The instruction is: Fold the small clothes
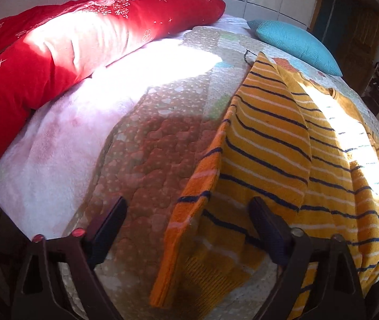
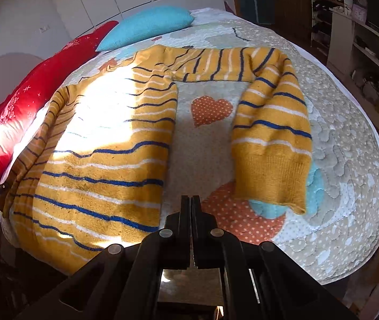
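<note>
Item: striped sweater (image 2: 104, 144) on the bed (image 2: 349, 186). We find one sleeve (image 1: 267, 138) folded over the body, the other sleeve (image 2: 272, 138) still spread. Our left tongs (image 1: 186, 226) gape wide, empty; our right tongs (image 2: 190, 208) are closed, empty. Folding barely started, we judge.

The left gripper (image 1: 186, 229) hung low over the near edge of the bed with its jaws spread wide apart, one dark finger on each side of its view and nothing clamped between them. The right gripper (image 2: 190, 205) also sat by the near edge of the bed, pointing toward the far edge, its jaws pressed together with only a thin slit between the fingers (image 2: 185, 213) and nothing held.
</note>
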The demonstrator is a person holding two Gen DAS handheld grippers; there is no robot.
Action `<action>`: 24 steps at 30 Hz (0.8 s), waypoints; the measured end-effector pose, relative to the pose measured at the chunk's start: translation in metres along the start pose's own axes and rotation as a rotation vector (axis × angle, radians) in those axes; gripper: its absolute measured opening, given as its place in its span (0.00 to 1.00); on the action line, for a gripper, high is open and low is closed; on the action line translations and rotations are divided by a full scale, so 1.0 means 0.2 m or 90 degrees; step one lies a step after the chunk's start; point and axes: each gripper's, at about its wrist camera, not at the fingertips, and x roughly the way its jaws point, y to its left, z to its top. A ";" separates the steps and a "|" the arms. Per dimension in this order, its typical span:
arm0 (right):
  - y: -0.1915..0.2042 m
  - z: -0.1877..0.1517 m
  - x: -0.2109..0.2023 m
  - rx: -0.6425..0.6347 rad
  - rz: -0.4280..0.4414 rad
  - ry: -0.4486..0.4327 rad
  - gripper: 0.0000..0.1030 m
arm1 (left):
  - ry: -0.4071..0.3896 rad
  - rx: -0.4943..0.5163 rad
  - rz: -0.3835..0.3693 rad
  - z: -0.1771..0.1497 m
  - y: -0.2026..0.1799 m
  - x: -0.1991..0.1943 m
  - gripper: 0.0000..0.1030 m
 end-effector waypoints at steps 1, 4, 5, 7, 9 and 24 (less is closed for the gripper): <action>0.04 0.00 0.01 -0.011 -0.002 0.004 0.02 | 0.017 0.001 0.006 0.02 0.01 0.03 0.21; 0.13 0.02 0.06 -0.033 -0.006 0.013 0.02 | 0.030 -0.067 -0.025 0.13 0.17 0.04 0.04; 0.16 0.03 0.06 -0.038 -0.006 0.013 0.02 | 0.029 -0.093 -0.014 0.18 0.24 0.05 0.04; 0.20 0.04 0.07 -0.047 -0.007 0.010 0.02 | 0.011 -0.124 0.041 0.29 0.38 0.04 0.03; 0.22 0.06 0.08 -0.053 -0.008 0.010 0.02 | -0.001 -0.136 0.103 0.39 0.50 0.04 0.03; 0.23 0.11 0.16 -0.023 0.033 0.016 0.02 | -0.046 -0.077 -0.078 0.76 -0.02 -0.18 0.03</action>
